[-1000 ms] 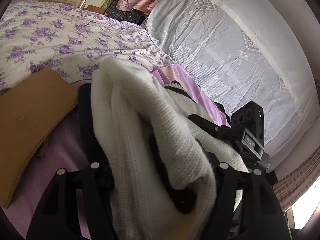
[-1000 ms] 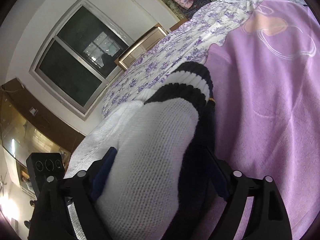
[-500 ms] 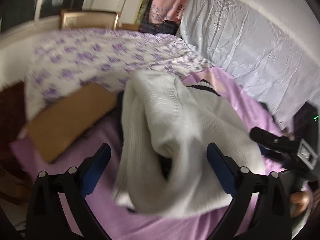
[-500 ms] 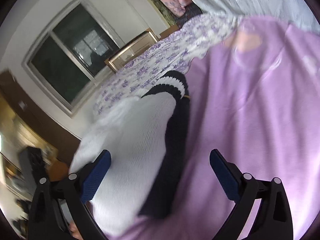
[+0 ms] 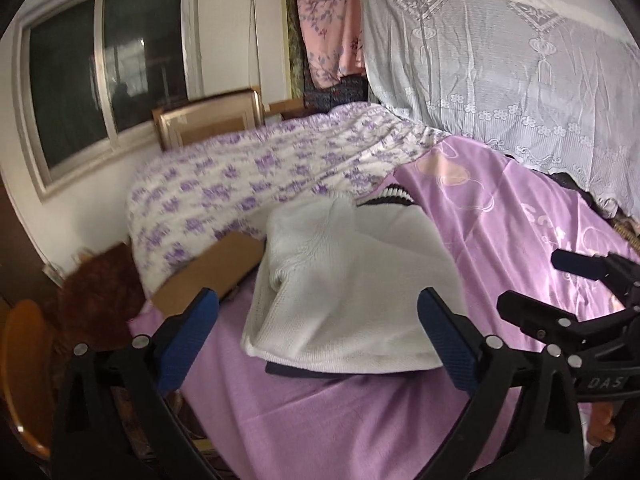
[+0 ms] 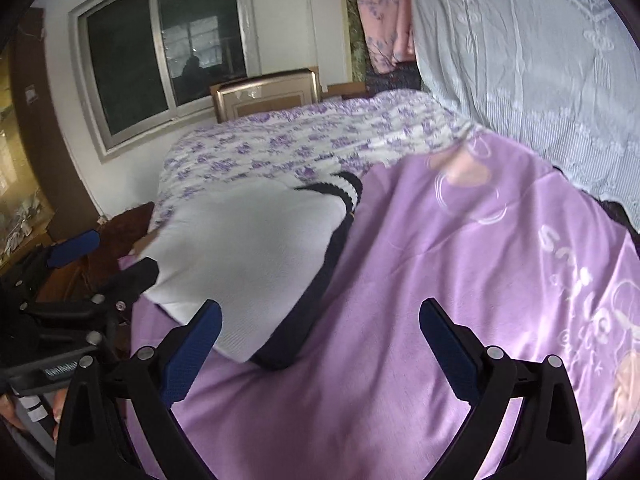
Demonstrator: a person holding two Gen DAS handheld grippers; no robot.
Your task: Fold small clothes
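Note:
A folded white knit sweater (image 5: pixel 352 292) with a black edge and a striped black-and-white collar (image 6: pixel 348 188) lies flat on the purple sheet (image 5: pixel 520 240). My left gripper (image 5: pixel 318 298) hovers above and short of it, jaws opening, with nothing pressed between the blue pads. Above the sheet, my right gripper (image 6: pixel 320 307) stands open just right of the sweater's (image 6: pixel 248 264) near black edge, holding nothing. Each gripper shows in the other's view: the right gripper (image 5: pixel 580 280) at the far right, the left gripper (image 6: pixel 100 268) at the far left.
A brown board (image 5: pixel 212 272) lies at the sweater's left, by the bed's edge. A floral quilt (image 5: pixel 260 172) covers the far bed. A pile under white lace cloth (image 5: pixel 500 72) lines the right. A wooden chair (image 5: pixel 24 368) stands at the lower left.
Both grippers let go of the sweater, opened wide and drew back and upward. The sweater, earlier bunched between the jaws, now rests folded on the sheet.

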